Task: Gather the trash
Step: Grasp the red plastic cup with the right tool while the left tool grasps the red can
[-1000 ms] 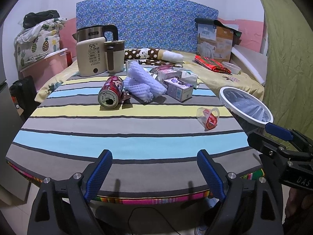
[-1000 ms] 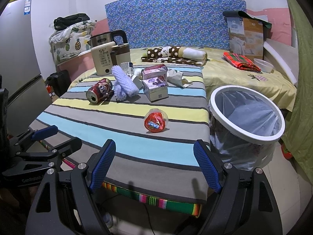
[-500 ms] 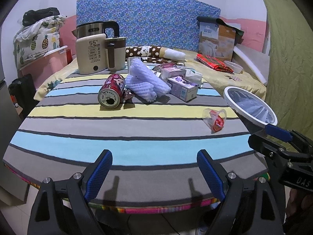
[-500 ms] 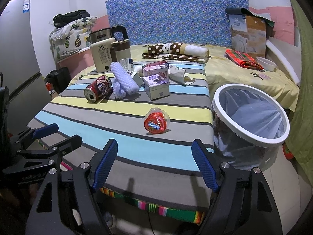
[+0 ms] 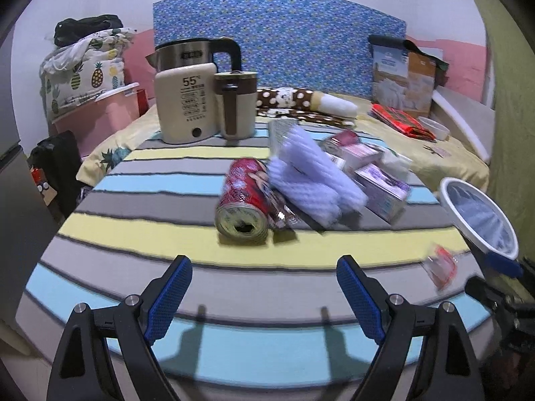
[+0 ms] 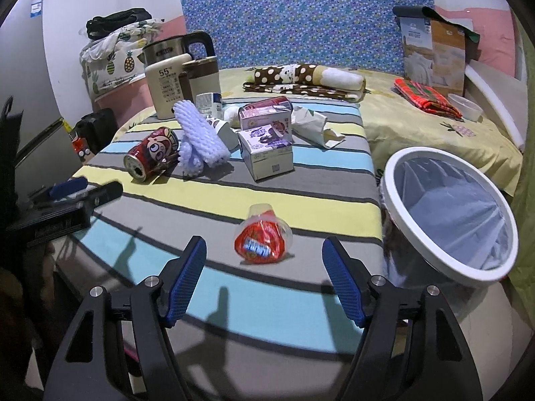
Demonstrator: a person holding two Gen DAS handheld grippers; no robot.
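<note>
Both jaws gape wide over the striped table (image 6: 140, 254): right gripper (image 6: 264, 280) empty just short of the red-lidded plastic cup (image 6: 262, 242) lying on its side, left gripper (image 5: 264, 290) empty before the red cartoon can (image 5: 245, 209). Beyond the cup sit purple cartons (image 6: 267, 148) and foam netting (image 6: 199, 138), then the kettle (image 6: 167, 82) marked "55°C". The lined trash bin (image 6: 449, 222) stands just right of the cup, off the table's edge.

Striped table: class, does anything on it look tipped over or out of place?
Yes. The red can lies on its side, open end toward the cameras, and the clear cup with a red wrapper inside is tipped over too. Cartons and crumpled tissue are scattered behind.
</note>
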